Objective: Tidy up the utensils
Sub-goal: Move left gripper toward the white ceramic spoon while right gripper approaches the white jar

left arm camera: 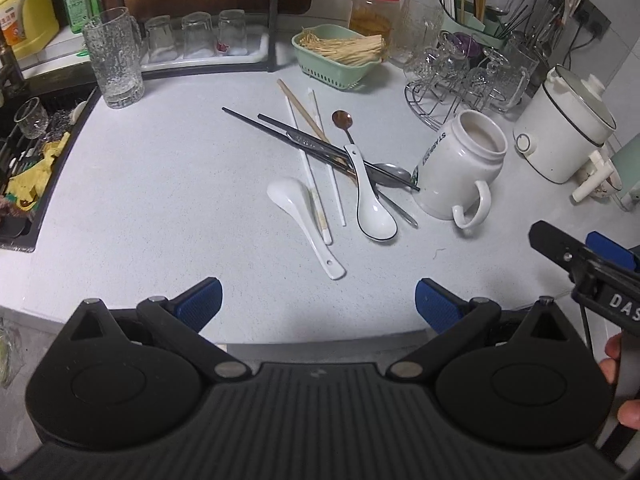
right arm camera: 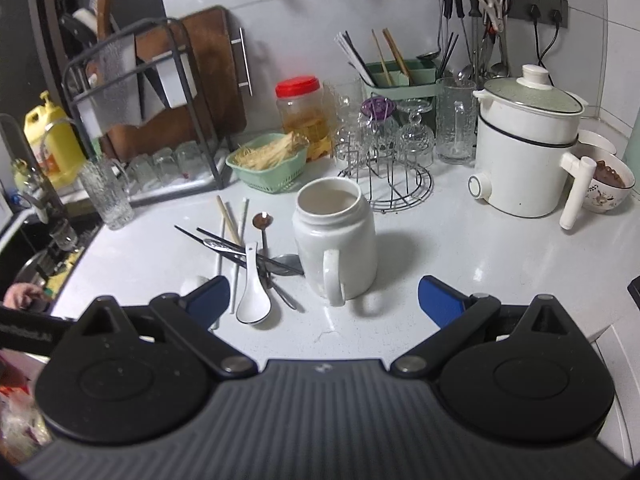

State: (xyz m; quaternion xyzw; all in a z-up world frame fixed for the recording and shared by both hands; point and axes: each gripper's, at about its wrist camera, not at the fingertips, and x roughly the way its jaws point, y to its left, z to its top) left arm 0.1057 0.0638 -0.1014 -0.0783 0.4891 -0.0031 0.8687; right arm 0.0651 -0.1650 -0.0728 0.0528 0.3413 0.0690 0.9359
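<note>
A loose pile of utensils lies on the white counter: black chopsticks (left arm camera: 304, 145), white chopsticks (left arm camera: 316, 184), a wooden chopstick (left arm camera: 300, 110), a small brown spoon (left arm camera: 342, 120), a metal spoon (left arm camera: 390, 171) and two white ceramic spoons (left arm camera: 370, 200) (left arm camera: 298, 210). A white mug (left arm camera: 460, 172) stands upright and empty just right of the pile. The pile (right arm camera: 252, 256) and the mug (right arm camera: 336, 236) also show in the right wrist view. My left gripper (left arm camera: 319, 304) is open and empty, near the counter's front edge. My right gripper (right arm camera: 324, 300) is open and empty, just short of the mug's handle.
A green basket of sticks (left arm camera: 338, 54), a red-lidded jar (left arm camera: 374, 10), a wire rack of glasses (left arm camera: 460, 72), a green utensil holder (right arm camera: 400, 80) and a white electric pot (right arm camera: 528, 152) line the back. A glass mug (left arm camera: 114, 58) and the sink (left arm camera: 28, 160) are at the left.
</note>
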